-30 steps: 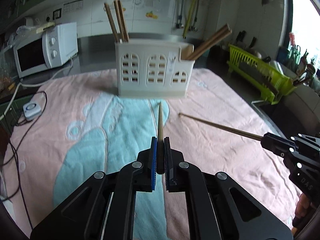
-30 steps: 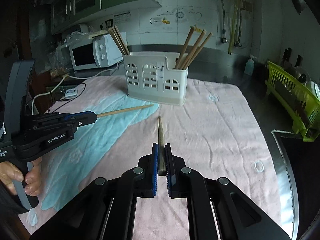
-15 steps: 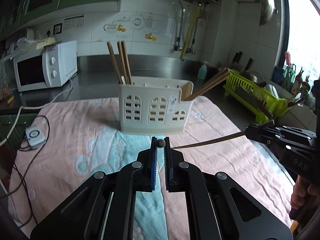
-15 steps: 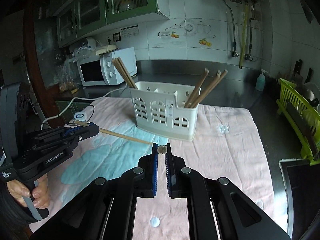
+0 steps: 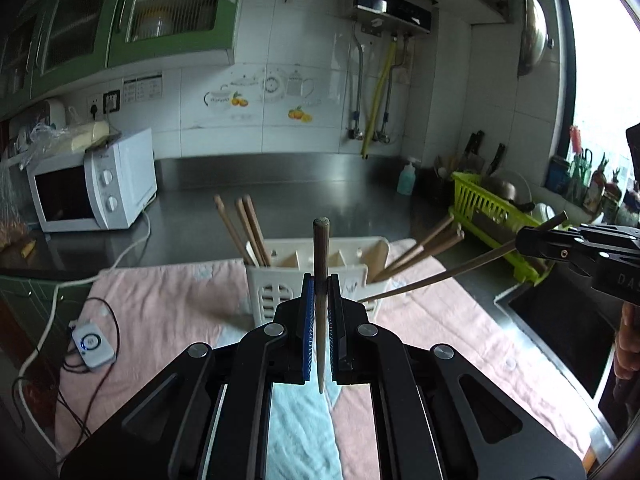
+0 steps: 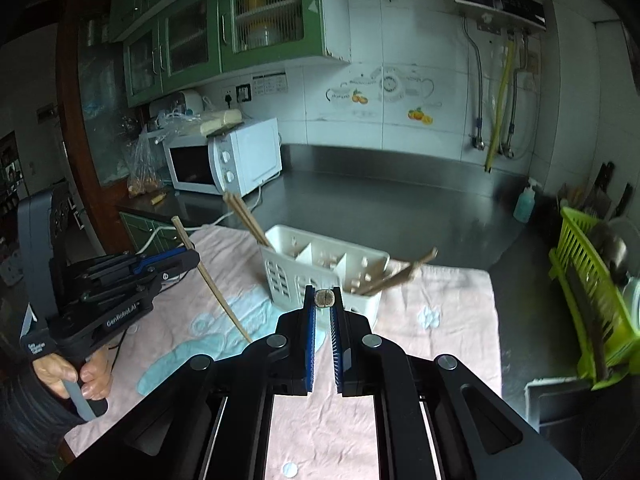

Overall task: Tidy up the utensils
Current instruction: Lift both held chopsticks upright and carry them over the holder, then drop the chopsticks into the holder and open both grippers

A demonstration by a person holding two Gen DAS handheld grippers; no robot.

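Observation:
A white slotted utensil holder (image 5: 362, 254) stands on a pink and blue cloth (image 5: 168, 300); brown chopsticks lean out of its left end (image 5: 244, 226) and its right end (image 5: 424, 244). My left gripper (image 5: 320, 278) is shut on one chopstick (image 5: 321, 240), which stands nearly upright with its thin tip down, in front of the holder. My right gripper (image 6: 323, 292) is shut on another chopstick (image 6: 324, 299), seen end-on just before the holder (image 6: 320, 258). In each view the other gripper (image 5: 520, 240) (image 6: 195, 258) shows at the side with its stick slanting down.
A white microwave (image 5: 92, 188) stands at the back left, with a small white switch box (image 5: 92, 346) and cables at the cloth's left edge. A green dish rack (image 5: 492, 208) and a dark sink (image 5: 560, 328) lie to the right. A hand (image 6: 72, 372) grips the left handle.
Both grippers have risen well above the cloth with their chopsticks. The sticks swung from pointing forward to standing tip-down. The holder now sits lower in both views, showing its open top.

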